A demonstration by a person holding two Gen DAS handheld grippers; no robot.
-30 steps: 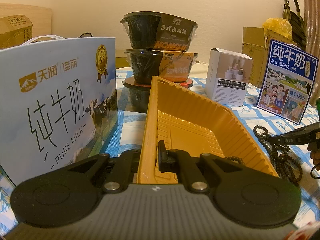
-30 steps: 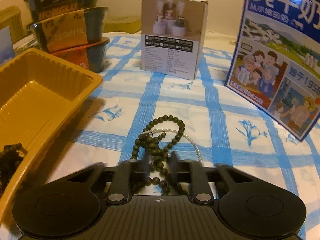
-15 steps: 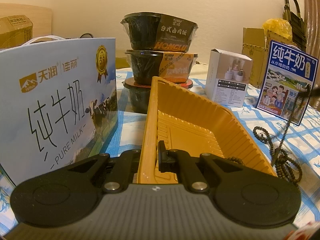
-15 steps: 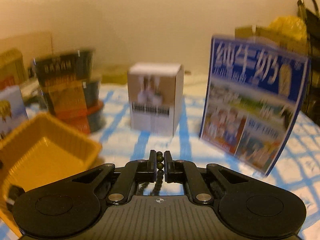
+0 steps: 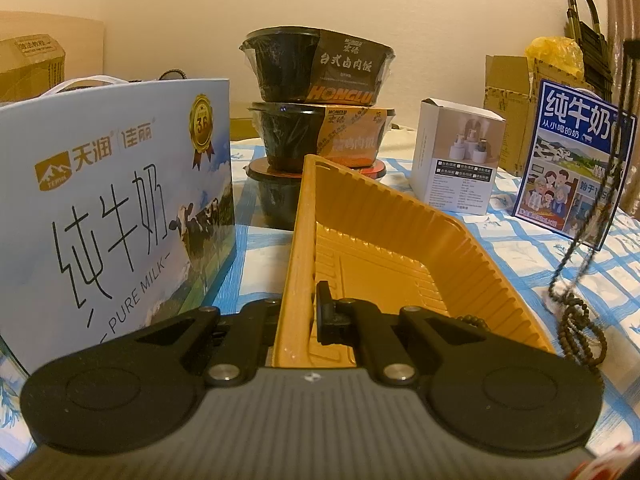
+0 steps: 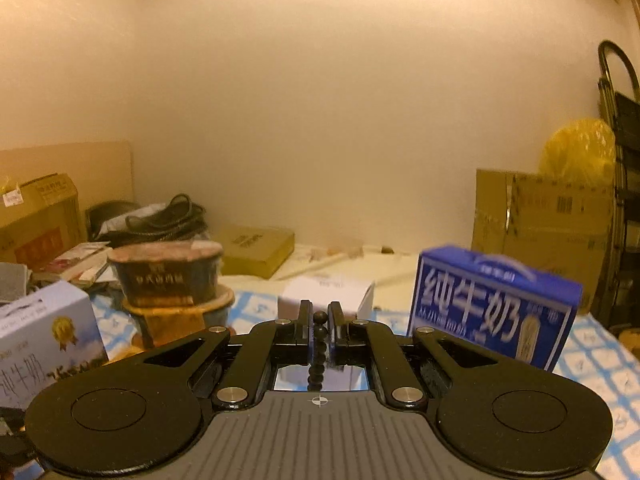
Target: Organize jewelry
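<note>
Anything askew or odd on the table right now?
The yellow tray sits tilted, its near wall pinched in the shut left gripper. The dark bead strand hangs stretched from the shut right gripper, its lower loops still tangled on the blue checked cloth beside the tray.

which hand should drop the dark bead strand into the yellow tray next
Right. The right gripper already pinches the bead strand, hanging beside the yellow tray. The left gripper is clamped on the tray's wall, steadying it.
</note>
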